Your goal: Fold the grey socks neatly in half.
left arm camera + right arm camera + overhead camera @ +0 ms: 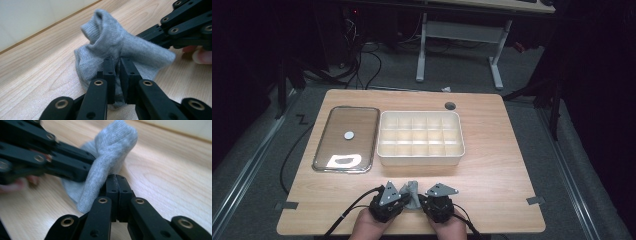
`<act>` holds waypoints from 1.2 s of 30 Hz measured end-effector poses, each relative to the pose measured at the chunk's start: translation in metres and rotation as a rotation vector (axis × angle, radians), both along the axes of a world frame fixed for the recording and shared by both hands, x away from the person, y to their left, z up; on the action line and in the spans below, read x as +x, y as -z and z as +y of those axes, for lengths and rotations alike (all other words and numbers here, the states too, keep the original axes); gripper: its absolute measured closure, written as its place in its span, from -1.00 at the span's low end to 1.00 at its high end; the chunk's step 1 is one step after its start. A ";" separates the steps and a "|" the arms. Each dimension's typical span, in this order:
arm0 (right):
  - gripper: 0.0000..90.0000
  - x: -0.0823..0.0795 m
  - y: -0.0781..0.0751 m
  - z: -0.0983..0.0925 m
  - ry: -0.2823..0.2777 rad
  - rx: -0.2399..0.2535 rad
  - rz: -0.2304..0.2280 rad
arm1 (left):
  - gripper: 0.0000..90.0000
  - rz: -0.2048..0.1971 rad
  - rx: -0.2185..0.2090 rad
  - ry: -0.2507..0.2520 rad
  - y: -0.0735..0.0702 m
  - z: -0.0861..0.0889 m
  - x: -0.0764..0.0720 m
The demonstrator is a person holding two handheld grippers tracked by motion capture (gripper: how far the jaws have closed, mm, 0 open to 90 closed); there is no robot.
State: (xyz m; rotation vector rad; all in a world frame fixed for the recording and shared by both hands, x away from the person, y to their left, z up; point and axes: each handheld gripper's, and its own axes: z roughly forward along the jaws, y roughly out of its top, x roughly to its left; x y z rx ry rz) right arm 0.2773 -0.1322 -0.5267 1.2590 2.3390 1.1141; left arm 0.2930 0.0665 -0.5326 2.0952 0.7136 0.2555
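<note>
We list a grey ribbed-knit sock [117,50], bunched upright before the white divided box [420,135], pinched by both the left gripper [118,65] and the right gripper [117,182], angled inward.

Overhead forward; gripper views close, opposed.

No text, label, brand, number or sign can be read anywhere in these views; every visible face is unmarked.
</note>
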 end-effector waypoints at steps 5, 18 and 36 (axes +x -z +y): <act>1.00 -0.002 -0.006 0.003 -0.014 0.015 -0.013 | 0.84 0.005 -0.007 -0.004 0.000 0.000 0.001; 1.00 -0.002 -0.002 0.001 -0.013 0.007 -0.017 | 0.80 -0.019 0.001 -0.004 -0.001 -0.001 -0.001; 1.00 -0.004 -0.005 -0.007 -0.011 0.050 -0.009 | 0.99 -0.007 0.031 -0.068 -0.004 0.030 0.007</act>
